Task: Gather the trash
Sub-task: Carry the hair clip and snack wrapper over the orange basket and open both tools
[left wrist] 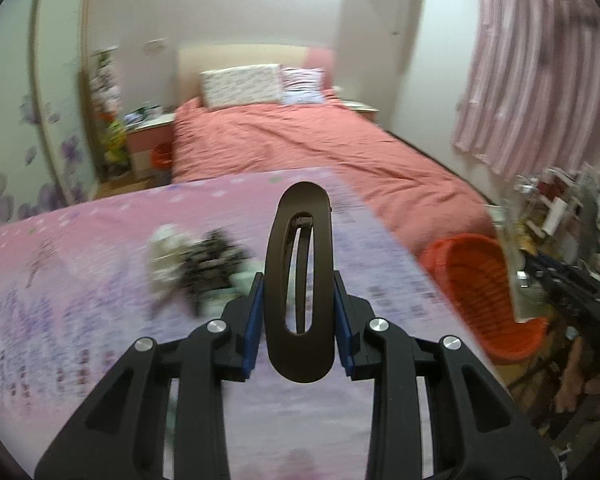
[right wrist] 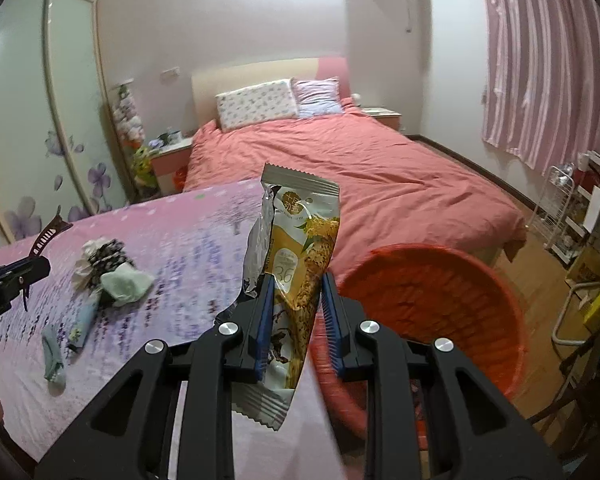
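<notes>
Right tongs [right wrist: 294, 312] clamped on snack wrapper [right wrist: 300, 264], beside orange basket [right wrist: 440, 292], not dropped yet. Left tongs [left wrist: 299, 316] gripping dark hair claw [left wrist: 300, 280] above counter [right wrist: 180, 232]. Crumpled tissue pile [right wrist: 108, 272] and small tubes [right wrist: 56, 360] left there. Roughly early-to-mid, by the look.

Brown hair clip [left wrist: 300, 280], yellow-and-silver wrapper [right wrist: 296, 264], orange basket [right wrist: 452, 292], pink floral tablecloth [right wrist: 172, 236]

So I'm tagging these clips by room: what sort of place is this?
A bedroom in a home, most likely. A bed with a coral cover and two pillows fills the far side, pink striped curtains hang on the right, and a sliding wardrobe door with flower decals stands on the left.
</notes>
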Action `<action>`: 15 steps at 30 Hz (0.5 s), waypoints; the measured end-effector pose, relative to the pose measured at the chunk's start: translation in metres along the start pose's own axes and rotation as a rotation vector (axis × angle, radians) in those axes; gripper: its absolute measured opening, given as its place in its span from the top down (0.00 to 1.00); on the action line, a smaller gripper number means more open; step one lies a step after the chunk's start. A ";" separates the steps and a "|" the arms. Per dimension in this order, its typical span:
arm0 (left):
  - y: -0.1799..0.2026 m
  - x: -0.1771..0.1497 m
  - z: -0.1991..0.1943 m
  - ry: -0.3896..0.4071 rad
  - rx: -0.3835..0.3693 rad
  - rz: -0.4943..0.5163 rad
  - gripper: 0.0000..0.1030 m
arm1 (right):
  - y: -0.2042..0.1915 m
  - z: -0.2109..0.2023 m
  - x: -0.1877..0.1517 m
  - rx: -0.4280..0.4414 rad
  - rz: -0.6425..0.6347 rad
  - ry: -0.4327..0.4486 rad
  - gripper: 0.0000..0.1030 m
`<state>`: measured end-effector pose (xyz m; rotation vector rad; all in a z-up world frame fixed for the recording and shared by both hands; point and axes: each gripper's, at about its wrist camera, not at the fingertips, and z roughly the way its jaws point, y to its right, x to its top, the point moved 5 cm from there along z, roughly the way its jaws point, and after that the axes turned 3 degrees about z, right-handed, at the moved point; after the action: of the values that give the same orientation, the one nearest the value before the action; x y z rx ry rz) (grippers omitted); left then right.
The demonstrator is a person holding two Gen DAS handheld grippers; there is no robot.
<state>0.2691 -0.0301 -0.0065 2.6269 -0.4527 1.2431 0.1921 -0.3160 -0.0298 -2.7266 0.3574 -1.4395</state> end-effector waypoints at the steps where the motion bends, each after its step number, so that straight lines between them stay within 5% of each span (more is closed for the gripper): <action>1: 0.017 0.003 0.001 0.005 -0.026 0.013 0.70 | 0.005 0.000 0.001 -0.005 0.005 0.003 0.77; 15: 0.198 0.001 0.071 -0.074 -0.275 0.152 0.69 | 0.101 0.018 -0.005 -0.068 0.136 -0.003 0.77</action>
<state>0.2500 -0.2367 -0.0404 2.4466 -0.7890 1.0407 0.1857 -0.4150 -0.0583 -2.6959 0.5897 -1.4129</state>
